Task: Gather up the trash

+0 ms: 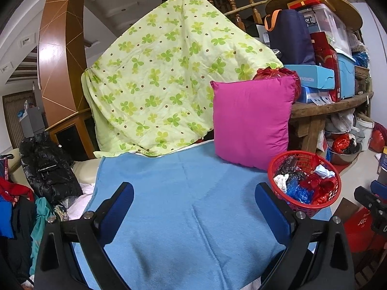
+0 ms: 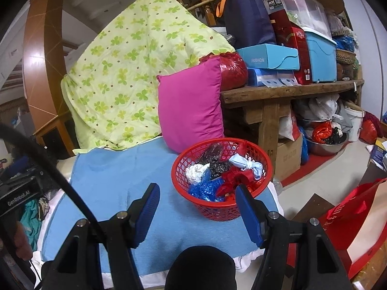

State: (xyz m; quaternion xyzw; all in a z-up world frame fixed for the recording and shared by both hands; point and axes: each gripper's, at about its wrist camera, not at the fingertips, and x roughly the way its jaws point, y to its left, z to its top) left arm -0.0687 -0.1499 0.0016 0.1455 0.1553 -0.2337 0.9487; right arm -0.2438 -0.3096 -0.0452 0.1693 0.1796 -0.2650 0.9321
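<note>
Both grippers empty and wide over the blue blanket; trash sits gathered in the red basket.

Your left gripper (image 1: 193,205) hangs with its jaws spread wide over bare blue blanket (image 1: 169,193), holding nothing; your right gripper (image 2: 197,207) is likewise spread and empty, its right finger just before the red basket (image 2: 183,169) at the blanket's right edge. By my judgement collection is near complete: no loose trash shows on the blanket. Sweep both cameras along the blanket edges before closing out, and keep your right finger clear of the basket rim so it does not tip floorward. Count: one basket; inside, about six bagged or crumpled pieces (image 2: 219,169) (two white, two black, one blue, one red); one pink cushion (image 2: 191,104).
</note>
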